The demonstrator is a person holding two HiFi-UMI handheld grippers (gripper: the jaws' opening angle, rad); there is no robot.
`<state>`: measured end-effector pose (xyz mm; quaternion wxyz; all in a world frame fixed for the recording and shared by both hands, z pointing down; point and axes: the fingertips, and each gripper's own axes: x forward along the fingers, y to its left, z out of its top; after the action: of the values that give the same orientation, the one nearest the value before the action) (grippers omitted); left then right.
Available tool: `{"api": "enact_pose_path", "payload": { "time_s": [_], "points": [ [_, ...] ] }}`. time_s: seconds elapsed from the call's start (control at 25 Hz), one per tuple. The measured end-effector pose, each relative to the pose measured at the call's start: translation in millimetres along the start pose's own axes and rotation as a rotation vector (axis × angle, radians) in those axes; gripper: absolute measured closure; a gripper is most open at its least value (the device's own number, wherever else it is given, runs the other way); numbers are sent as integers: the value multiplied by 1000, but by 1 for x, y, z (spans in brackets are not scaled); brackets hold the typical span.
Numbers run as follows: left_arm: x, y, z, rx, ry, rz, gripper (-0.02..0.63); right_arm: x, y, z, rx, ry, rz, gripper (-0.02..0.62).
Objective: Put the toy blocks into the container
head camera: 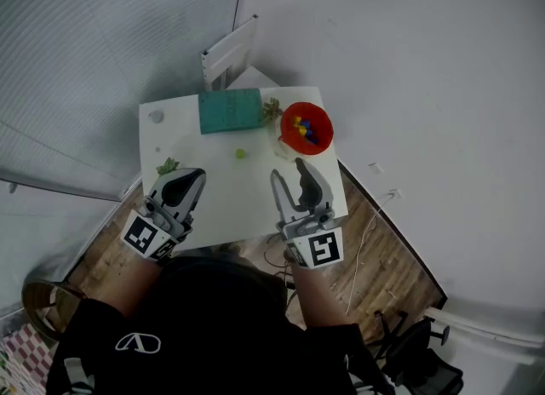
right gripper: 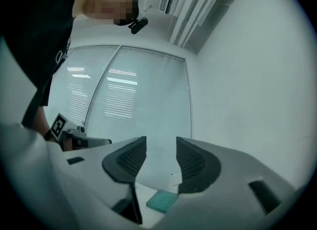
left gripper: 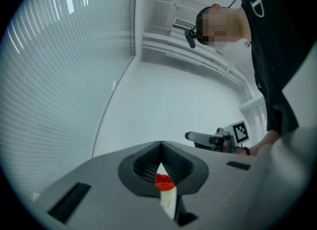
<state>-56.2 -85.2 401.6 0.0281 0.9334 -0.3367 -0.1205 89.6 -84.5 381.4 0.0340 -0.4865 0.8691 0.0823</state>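
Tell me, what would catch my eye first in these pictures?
The red bowl at the far right corner of the white table stands out most, with bright blocks inside. To its left lies a flat teal box, and a lone green block sits mid-table. Nearer the person, two grey claws are held over the table: the left claw shut, the right claw open and empty.

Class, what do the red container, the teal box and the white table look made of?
Red container: probably plastic, uniform bright colour, smooth rim. Teal box: card or plastic, flat matt face; unclear. White table: likely laminate or painted board, smooth even top.
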Motion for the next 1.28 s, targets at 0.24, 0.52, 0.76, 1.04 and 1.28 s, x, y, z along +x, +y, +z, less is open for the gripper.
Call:
{"api": "enact_pose_path", "payload": {
  "time_s": [0.24, 0.52, 0.76, 1.04, 1.28],
  "points": [
    [0, -4, 3, 1, -11, -4, 601, 3, -1, 1, 6, -4, 4, 417],
    [-4, -2, 3, 9, -11, 14, 601, 17, -7, -31, 34, 65, 20, 388],
    [-14, 1, 1, 6, 0, 46, 601, 54, -16, -115, 83, 236, 68, 373],
    [-29, 8, -3, 5, 11, 84, 601, 100, -5, -226, 118, 486, 150, 364],
    [-38, 7, -3, 2, 8, 105, 601, 107, 9, -325, 110, 723, 218, 362]
  ]
}}
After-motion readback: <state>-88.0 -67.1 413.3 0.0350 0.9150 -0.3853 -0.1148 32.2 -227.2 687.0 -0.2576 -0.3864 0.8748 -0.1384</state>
